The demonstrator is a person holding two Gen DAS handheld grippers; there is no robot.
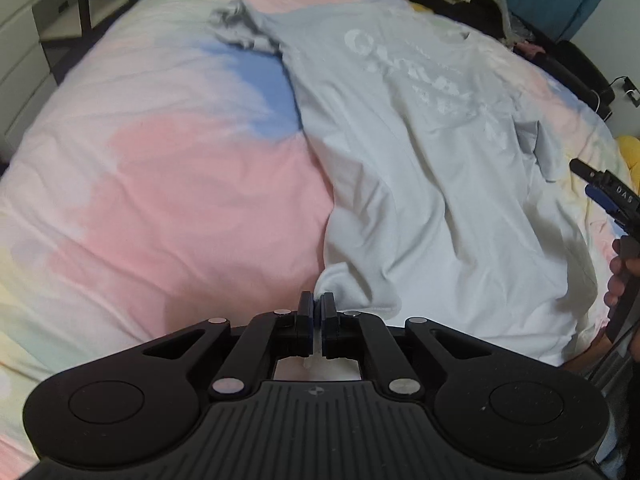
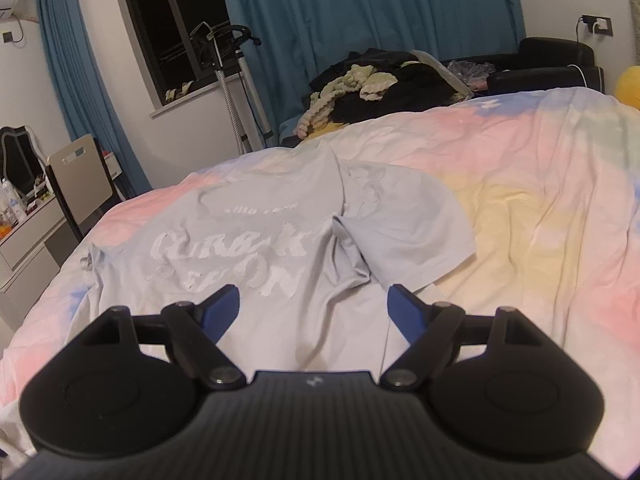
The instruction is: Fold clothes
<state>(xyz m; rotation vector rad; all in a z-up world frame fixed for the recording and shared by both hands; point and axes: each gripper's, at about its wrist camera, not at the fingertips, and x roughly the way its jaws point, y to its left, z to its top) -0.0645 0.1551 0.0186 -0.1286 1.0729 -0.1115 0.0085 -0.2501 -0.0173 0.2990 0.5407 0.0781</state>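
Two tongs going here, one in each hand. I'm pinching the near bottom corner of the pale grey T-shirt point(image 1: 420, 168) with my left tongs point(image 1: 317, 312), jaws squeezed together with just a thin bit of hem showing between the pads. The shirt is lying spread across the bed, on the pastel tie-dye duvet point(image 1: 160, 184), white lettering facing up, and the fabric is bunching into folds running up from the corner I'm holding. One sleeve is lying flat out to the side, the other is crumpled up at the far edge.

I'm holding my right tongs point(image 2: 314, 300) wide, nothing between the blue-padded fingers point(image 2: 404, 308), hovering over the lower part of the shirt. From the left camera my right hand point(image 1: 624, 276) is showing at the edge, wrapped around the handle.

Behind the bed a pile of dark clothes point(image 2: 384, 88) is sitting in front of the teal curtain point(image 2: 360, 12).
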